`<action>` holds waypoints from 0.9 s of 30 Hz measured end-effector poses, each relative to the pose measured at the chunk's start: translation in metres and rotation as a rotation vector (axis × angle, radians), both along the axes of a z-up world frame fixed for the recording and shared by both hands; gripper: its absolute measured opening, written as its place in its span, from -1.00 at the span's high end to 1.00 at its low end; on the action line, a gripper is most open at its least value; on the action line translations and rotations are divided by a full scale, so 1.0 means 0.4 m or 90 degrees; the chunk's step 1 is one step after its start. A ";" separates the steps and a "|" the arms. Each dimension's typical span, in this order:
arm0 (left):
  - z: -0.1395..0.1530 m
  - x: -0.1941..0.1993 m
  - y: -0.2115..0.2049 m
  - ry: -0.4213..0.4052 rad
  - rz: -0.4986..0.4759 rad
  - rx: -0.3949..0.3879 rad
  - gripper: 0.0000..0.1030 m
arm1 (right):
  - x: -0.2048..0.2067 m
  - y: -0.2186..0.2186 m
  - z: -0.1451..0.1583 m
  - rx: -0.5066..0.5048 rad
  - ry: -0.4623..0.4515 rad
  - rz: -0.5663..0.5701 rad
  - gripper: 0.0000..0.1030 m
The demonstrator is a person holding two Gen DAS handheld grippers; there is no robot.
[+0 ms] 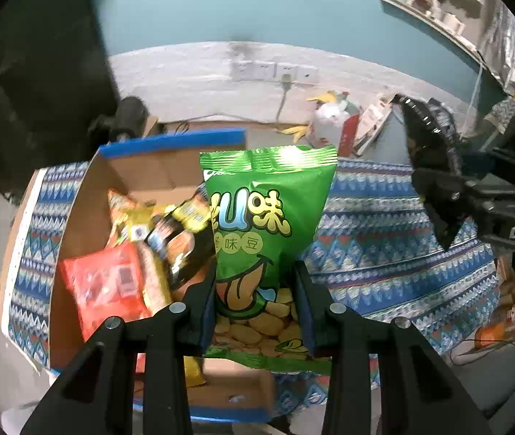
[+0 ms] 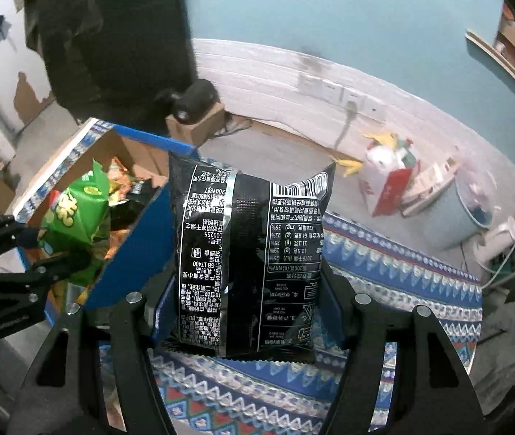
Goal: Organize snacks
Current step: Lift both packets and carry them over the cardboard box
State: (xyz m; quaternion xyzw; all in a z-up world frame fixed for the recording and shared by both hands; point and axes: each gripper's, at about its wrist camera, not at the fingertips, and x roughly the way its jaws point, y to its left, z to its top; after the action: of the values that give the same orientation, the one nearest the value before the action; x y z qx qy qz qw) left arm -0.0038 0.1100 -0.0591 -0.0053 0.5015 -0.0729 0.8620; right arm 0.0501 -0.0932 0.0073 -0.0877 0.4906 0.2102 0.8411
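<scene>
Two grippers, each clamped on one bag: the left gripper pinches the lower part of a green bag, and the right gripper squeezes a black bag by its sides. One cardboard box with blue edging sits on a patterned cloth; the green bag hangs over its right edge, the black bag over the cloth at 3 o'clock from the box. The left view looks into the box, showing at least three packets: one red packet at 9 o'clock from the green bag, one dark, one orange-yellow behind. The right view shows the black bag's printed back and seam, and the green bag at 9 o'clock.
</scene>
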 end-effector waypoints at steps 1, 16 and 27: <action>-0.006 -0.003 0.014 0.004 0.004 -0.001 0.26 | -0.002 0.012 -0.002 -0.001 0.002 0.005 -0.28; -0.047 -0.008 0.127 0.032 0.081 0.020 -0.38 | -0.002 0.178 -0.032 -0.003 0.031 0.061 -0.28; 0.031 0.016 0.260 0.001 0.154 0.029 -0.54 | 0.036 0.308 -0.053 0.001 0.055 0.100 -0.28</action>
State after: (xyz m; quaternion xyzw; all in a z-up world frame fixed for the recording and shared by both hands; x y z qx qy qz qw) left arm 0.0024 0.2139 -0.0465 -0.0464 0.4996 0.0430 0.8639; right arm 0.0644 0.0299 -0.0138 -0.1163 0.5177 0.2795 0.8002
